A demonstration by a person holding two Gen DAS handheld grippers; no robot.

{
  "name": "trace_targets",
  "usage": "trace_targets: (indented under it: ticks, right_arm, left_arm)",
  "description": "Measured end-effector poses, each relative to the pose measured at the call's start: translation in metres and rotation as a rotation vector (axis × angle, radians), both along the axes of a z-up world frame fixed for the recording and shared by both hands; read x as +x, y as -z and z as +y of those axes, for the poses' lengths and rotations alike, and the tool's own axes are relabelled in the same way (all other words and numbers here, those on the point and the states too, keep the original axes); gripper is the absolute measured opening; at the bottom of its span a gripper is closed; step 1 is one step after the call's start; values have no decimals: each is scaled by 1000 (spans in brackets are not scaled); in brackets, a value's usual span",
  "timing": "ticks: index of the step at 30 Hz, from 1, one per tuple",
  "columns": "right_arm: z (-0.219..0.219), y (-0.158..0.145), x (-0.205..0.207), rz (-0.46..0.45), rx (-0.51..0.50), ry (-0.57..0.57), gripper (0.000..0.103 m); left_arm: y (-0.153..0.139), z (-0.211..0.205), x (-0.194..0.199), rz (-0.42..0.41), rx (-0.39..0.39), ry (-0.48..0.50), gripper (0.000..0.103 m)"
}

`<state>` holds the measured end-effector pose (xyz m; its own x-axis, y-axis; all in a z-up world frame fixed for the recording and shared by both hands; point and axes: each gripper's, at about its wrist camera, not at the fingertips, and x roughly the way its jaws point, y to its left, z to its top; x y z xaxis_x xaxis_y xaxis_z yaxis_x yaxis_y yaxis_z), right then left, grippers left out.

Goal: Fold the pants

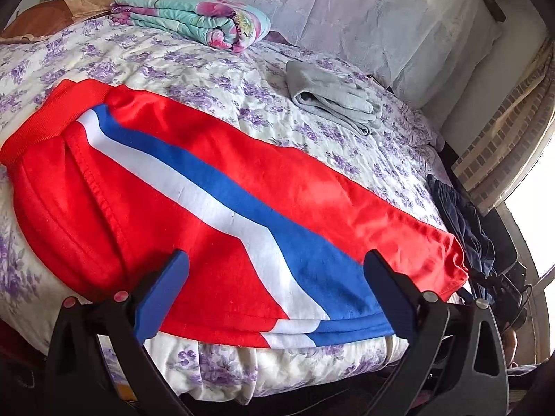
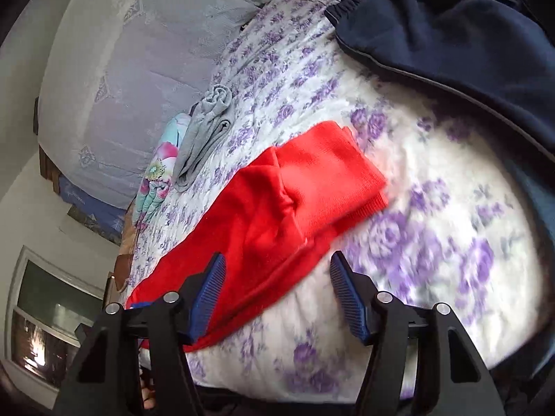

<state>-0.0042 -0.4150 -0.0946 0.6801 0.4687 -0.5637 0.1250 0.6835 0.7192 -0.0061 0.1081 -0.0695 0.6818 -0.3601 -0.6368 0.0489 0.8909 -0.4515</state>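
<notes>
Red pants (image 1: pixel 194 187) with a white and a blue stripe lie flat and lengthwise along the near edge of the floral bedspread (image 1: pixel 194 66). The ribbed waistband (image 1: pixel 38 124) is at the left and the leg ends reach the right. My left gripper (image 1: pixel 277 260) hovers over the middle of the pants, jaws wide apart, nothing clamped. In the right wrist view the red ribbed cuff (image 2: pixel 347 173) lies on the bedspread (image 2: pixel 444 228). My right gripper (image 2: pixel 277 260) is open just over the leg near the cuff, and its pads do not press the cloth.
A folded grey garment (image 1: pixel 329 100) lies mid-bed, and a folded floral quilt (image 1: pixel 194 17) sits at the back. Dark navy pants (image 2: pixel 451 41) lie on the bed beyond the red cuff, hanging over the edge (image 1: pixel 464 222). White lace-covered cushions (image 1: pixel 381 10) line the far side.
</notes>
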Motion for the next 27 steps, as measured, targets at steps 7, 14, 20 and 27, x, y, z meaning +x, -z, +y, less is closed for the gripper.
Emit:
trace_targets:
  ticks: [7,14,20,27]
  right_arm:
    - [-8,28,5,121,339,27,96]
    - [11,15,41,45,261,-5,75]
    - [-5,27,39,4,101,69,17]
    - [33,-18,23,-191,-217,40,12]
  left_arm:
    - [4,-4,11,13,-34,16,98]
    - [4,0,5,21,-79,18,98]
    - [3,1,4,18,-68,19,98]
    - [3,5,10,32,-84,16,98]
